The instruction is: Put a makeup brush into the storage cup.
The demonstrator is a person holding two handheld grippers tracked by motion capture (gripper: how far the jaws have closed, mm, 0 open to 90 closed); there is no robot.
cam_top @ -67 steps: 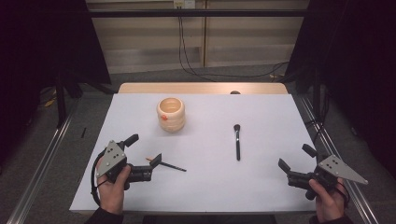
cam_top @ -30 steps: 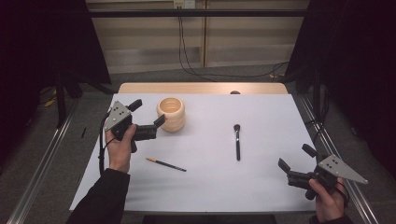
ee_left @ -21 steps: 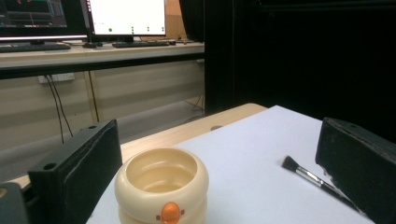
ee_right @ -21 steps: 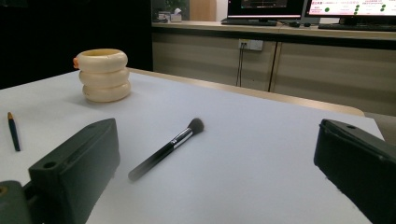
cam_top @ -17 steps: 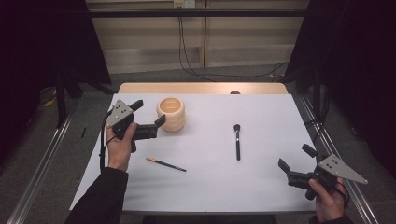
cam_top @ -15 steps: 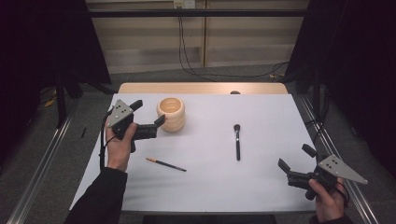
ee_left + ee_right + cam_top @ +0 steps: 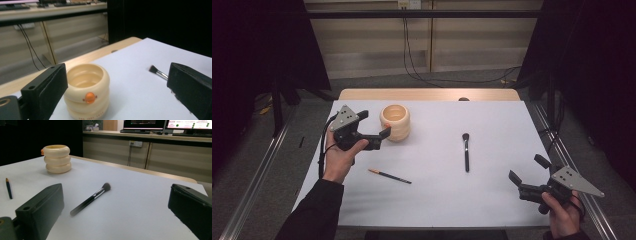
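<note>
A cream ringed cup (image 7: 395,121) with an orange dot stands at the table's back left. My left gripper (image 7: 374,124) is held open just to its left, jaws pointing at it and not touching. In the left gripper view the cup (image 7: 86,92) sits low between the wide-apart jaws, nearer the left one. A black makeup brush (image 7: 466,152) lies mid-table and a dark pencil (image 7: 389,176) lies front left. My right gripper (image 7: 527,169) is open and empty at the front right. In its own view the brush (image 7: 90,198) lies ahead between the jaws.
A white sheet covers the table (image 7: 502,120), with a strip of wooden edge (image 7: 427,94) at the far side. Cables hang against the wall beyond. The right gripper view also holds the cup (image 7: 56,158) and the pencil (image 7: 8,188) at the left.
My left gripper has gone from the front left by the pencil up to the cup's left side, then held still. The pencil stays on the table. The right gripper has not moved.
</note>
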